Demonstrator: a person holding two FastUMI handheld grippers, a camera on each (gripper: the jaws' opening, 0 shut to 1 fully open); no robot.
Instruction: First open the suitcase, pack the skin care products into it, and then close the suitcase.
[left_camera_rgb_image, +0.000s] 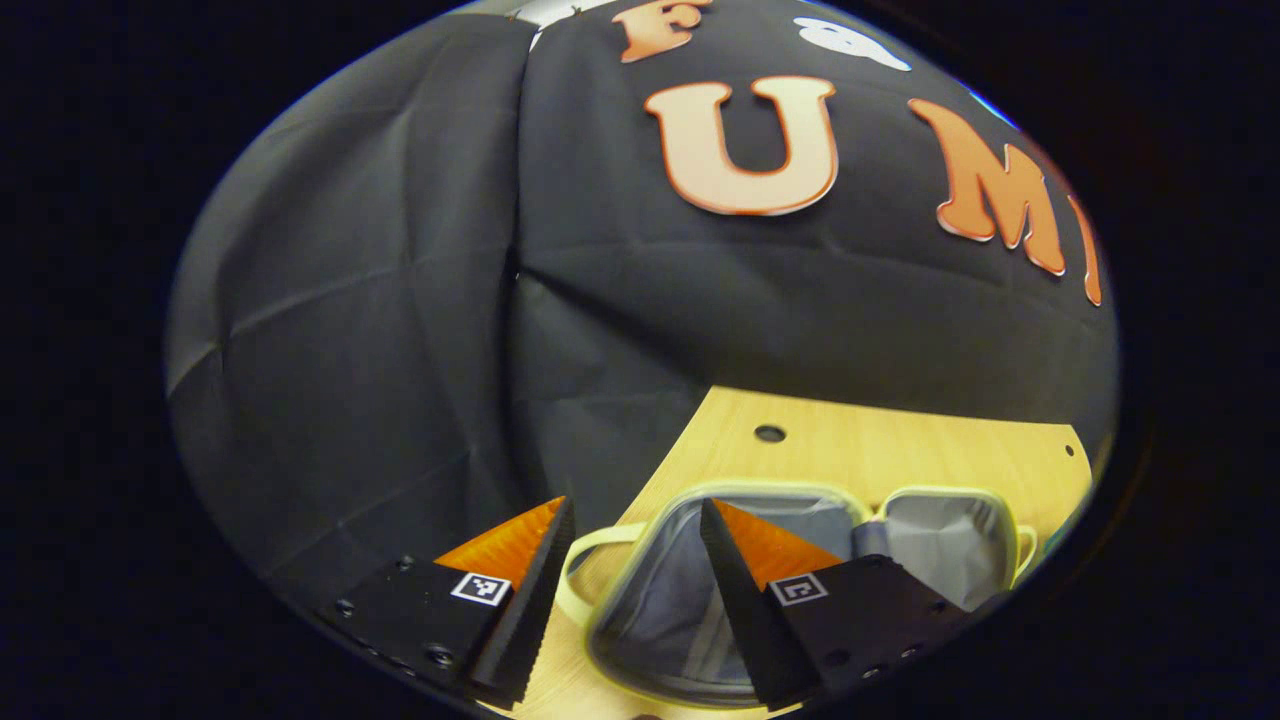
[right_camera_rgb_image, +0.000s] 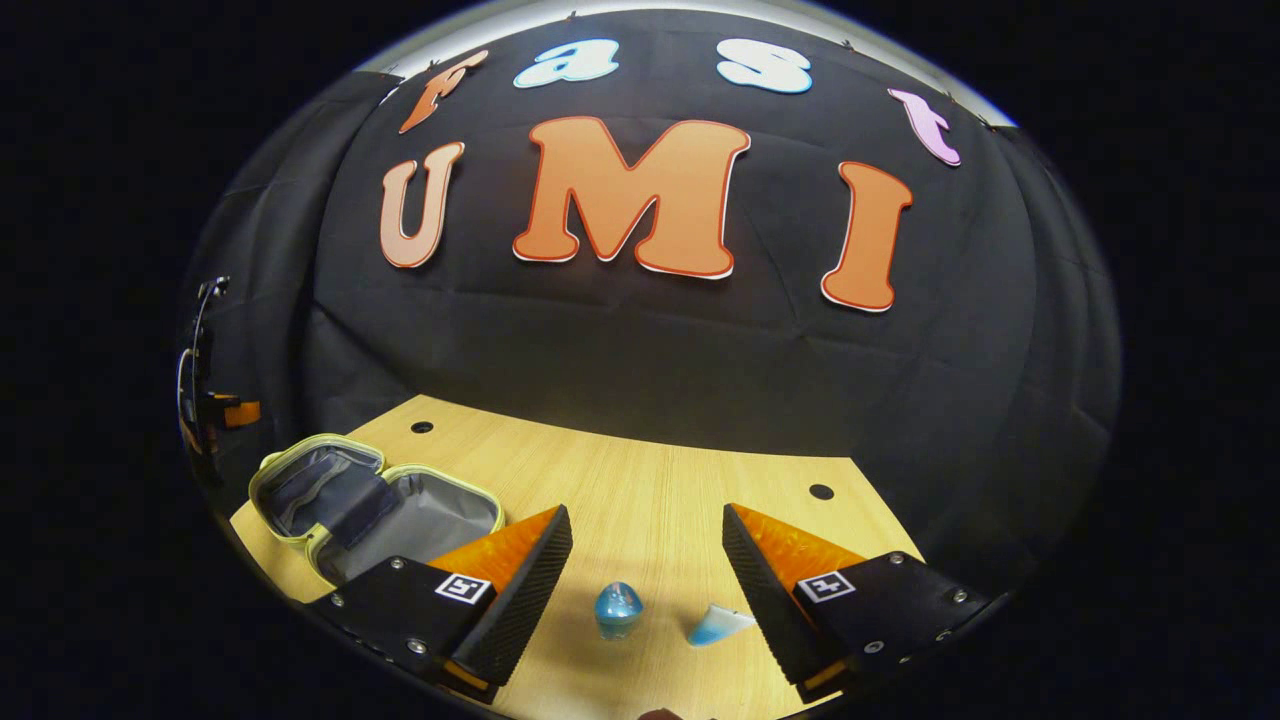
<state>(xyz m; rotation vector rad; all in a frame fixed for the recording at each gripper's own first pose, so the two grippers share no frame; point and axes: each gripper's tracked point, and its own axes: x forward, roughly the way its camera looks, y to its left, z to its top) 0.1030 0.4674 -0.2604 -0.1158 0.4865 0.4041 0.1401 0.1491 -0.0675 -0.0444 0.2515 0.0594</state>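
Table: your light wooden table (right_camera_rgb_image: 640, 490) with small round holes in it sits in front of the black cloth wall (right_camera_rgb_image: 640, 340).
Suitcase: the small soft suitcase with a pale yellow-green rim and grey cloth inside (left_camera_rgb_image: 800, 510) lies flat on the table with both halves wide open. In the right gripper view you see it (right_camera_rgb_image: 375, 505) at the far left part of the table.
Left gripper: your left gripper (left_camera_rgb_image: 635, 590) hangs just over the near half of the open suitcase. Its jaws are spread apart and nothing is between them.
Right gripper: your right gripper (right_camera_rgb_image: 645, 590) is over the bare table, well apart from the suitcase. Its jaws are spread apart too, with nothing held.
Skin care products: a small round blue bottle (right_camera_rgb_image: 618, 608) stands on the table between your right jaws. A little blue and white tube (right_camera_rgb_image: 718, 624) lies just beside it, near the right-hand jaw.
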